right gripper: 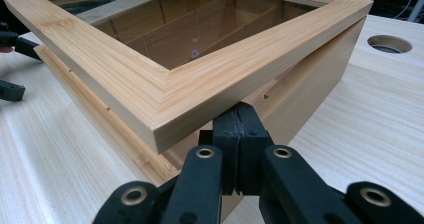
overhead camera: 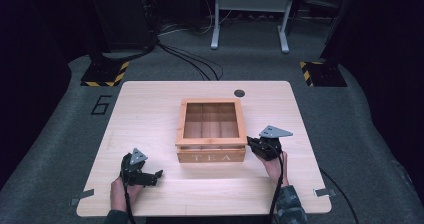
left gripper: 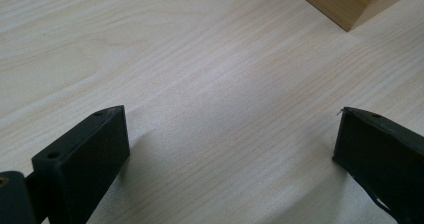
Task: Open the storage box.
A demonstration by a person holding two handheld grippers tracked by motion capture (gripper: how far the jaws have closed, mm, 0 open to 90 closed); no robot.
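Note:
A wooden tea box (overhead camera: 211, 157) marked TEA stands mid-table, its glass-paned lid (overhead camera: 211, 143) tilted up at the front. In the right gripper view the lid (right gripper: 165, 91) hangs above the box body (right gripper: 310, 74) with a gap between them. My right gripper (right gripper: 240, 115) is shut, and its tips are tucked under the lid's near corner; in the high view it (overhead camera: 254, 145) sits at the box's front right corner. At the front left my left gripper (overhead camera: 156, 176) rests low over bare wood, open and holding nothing (left gripper: 230, 129). A corner of the box (left gripper: 345, 4) shows ahead of it.
The pale wooden table (overhead camera: 150, 114) has a round cable hole (overhead camera: 239, 93) behind the box, which also appears in the right gripper view (right gripper: 390, 44). Dividers split the box inside into several compartments. Grey floor, cables and stand legs lie beyond the far edge.

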